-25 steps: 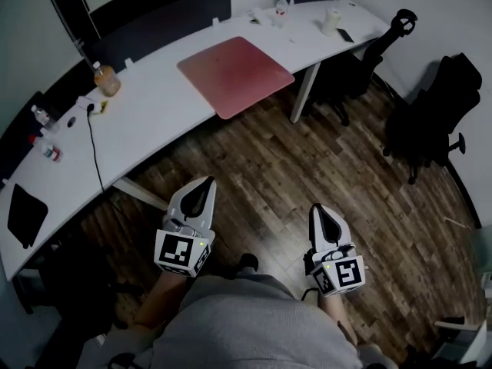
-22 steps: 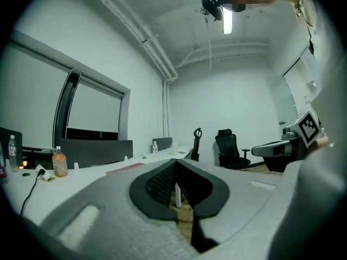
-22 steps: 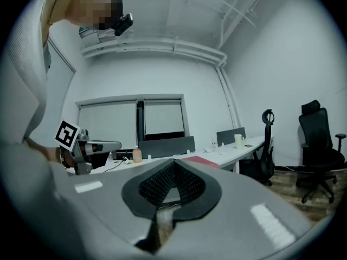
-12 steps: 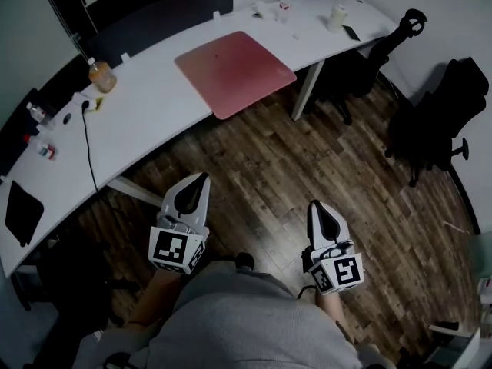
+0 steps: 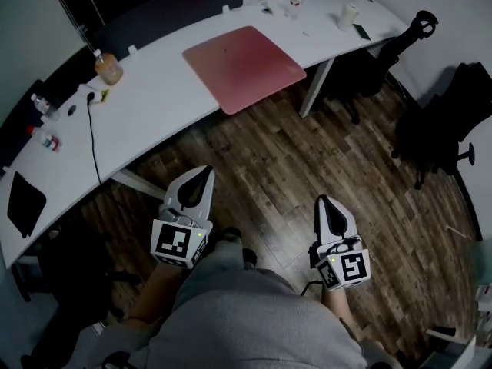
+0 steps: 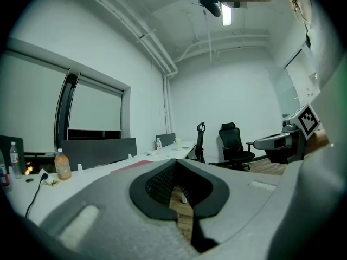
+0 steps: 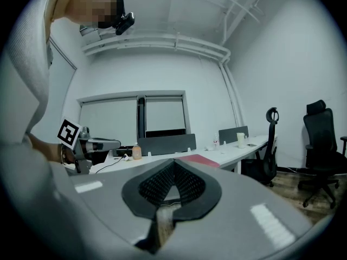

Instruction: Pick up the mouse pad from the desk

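A large pink mouse pad (image 5: 244, 66) lies flat on the long white desk (image 5: 154, 110), its near corner hanging a little over the desk's front edge. It also shows as a thin pink strip in the left gripper view (image 6: 133, 165) and in the right gripper view (image 7: 198, 159). My left gripper (image 5: 203, 176) is held low over the wooden floor, well short of the desk, jaws shut and empty. My right gripper (image 5: 323, 204) hangs beside it to the right, also shut with nothing in it. Both point level toward the desk.
On the desk stand an orange drink bottle (image 5: 108, 68), small bottles (image 5: 42, 121) at the left, a black cable (image 5: 94, 141), a black pouch (image 5: 24, 204), and a cup (image 5: 349, 15) at the far end. Black office chairs (image 5: 446, 121) stand at the right. A desk leg (image 5: 317, 89) is below the pad.
Both grippers have shifted slightly across the floor and the head view has drifted, so the desk and pad sit a little further right in the picture. Jaws stayed shut.
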A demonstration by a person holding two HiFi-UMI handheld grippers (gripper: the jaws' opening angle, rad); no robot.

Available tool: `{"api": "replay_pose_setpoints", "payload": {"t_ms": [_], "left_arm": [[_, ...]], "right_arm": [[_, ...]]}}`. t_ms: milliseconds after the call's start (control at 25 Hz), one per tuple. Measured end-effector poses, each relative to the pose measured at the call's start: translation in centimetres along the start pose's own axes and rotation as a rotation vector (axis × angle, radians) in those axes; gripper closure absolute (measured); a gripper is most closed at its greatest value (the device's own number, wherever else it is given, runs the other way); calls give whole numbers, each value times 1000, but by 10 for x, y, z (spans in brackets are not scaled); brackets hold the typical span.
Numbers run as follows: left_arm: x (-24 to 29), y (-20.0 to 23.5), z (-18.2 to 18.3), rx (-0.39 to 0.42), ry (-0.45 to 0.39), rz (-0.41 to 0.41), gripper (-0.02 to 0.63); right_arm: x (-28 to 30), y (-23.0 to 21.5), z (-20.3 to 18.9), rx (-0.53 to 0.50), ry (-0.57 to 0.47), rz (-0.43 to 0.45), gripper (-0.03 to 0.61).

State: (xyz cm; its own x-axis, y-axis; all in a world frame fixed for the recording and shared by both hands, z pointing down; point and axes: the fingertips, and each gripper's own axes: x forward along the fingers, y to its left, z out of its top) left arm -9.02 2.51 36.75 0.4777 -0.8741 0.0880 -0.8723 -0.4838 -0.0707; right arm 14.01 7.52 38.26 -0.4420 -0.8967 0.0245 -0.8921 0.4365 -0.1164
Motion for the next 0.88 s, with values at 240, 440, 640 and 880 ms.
{"api": "replay_pose_setpoints", "payload": {"t_ms": [240,440,640,880], "left_arm": [[9,9,-13,-3,15,5,615],[33,30,-26,13,42,26,614],[73,54,-38,13,63,47,597],[124,85,-36,12,59,46,597]], "right_arm": [[12,-9,-5,-2,5,-12,578],[28,-21,1,-6,-10,-43,578],[50,-50,-2,-54,19,-90,578],[104,-75,6,-34,4,-105,577]]}}
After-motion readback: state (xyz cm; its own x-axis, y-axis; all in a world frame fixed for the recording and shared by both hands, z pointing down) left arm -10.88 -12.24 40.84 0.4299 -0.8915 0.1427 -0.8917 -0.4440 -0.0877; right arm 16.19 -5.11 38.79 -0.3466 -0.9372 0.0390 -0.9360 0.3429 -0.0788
